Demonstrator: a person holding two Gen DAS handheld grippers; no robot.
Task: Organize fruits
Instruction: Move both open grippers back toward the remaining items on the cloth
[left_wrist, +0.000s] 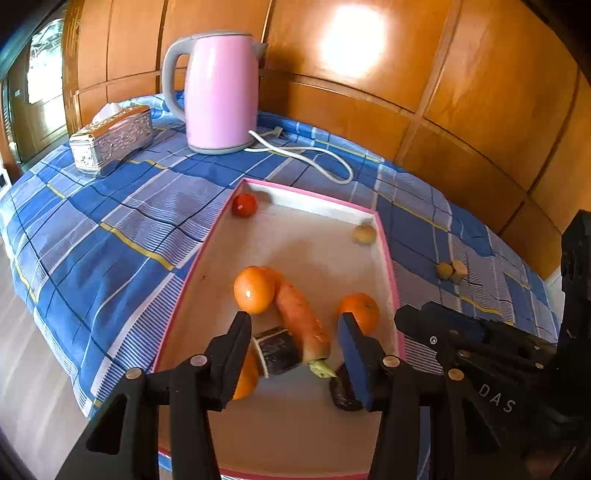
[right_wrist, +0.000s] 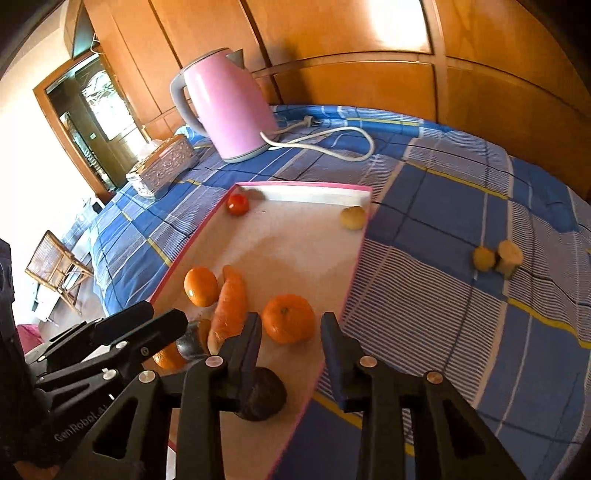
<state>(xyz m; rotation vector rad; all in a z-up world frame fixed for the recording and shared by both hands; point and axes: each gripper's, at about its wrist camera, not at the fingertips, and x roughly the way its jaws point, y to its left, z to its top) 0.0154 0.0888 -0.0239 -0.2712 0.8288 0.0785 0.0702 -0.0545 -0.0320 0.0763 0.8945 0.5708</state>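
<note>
A white tray with a pink rim (left_wrist: 201, 266) lies on the checked cloth. It holds a tomato (left_wrist: 244, 205), a small pale potato (left_wrist: 364, 234), a carrot (left_wrist: 301, 317), oranges (left_wrist: 255, 290) (left_wrist: 360, 312) and dark eggplant pieces (left_wrist: 277, 350) (left_wrist: 343, 393). My left gripper (left_wrist: 294, 332) hangs open over the carrot's stem end and one eggplant piece, touching neither. In the right wrist view my right gripper (right_wrist: 291, 328) is open just short of an orange (right_wrist: 288, 317), beside a dark eggplant piece (right_wrist: 262, 395). A third orange is partly hidden under the left finger (left_wrist: 236, 343).
Two yellowish pieces (right_wrist: 496, 256) stand on the cloth right of the tray (right_wrist: 295, 251). A pink kettle (left_wrist: 221, 92) with a white cord (left_wrist: 332, 158) and a silver tissue box (left_wrist: 110, 138) sit at the back. A wooden wall is behind; the table edge drops at left.
</note>
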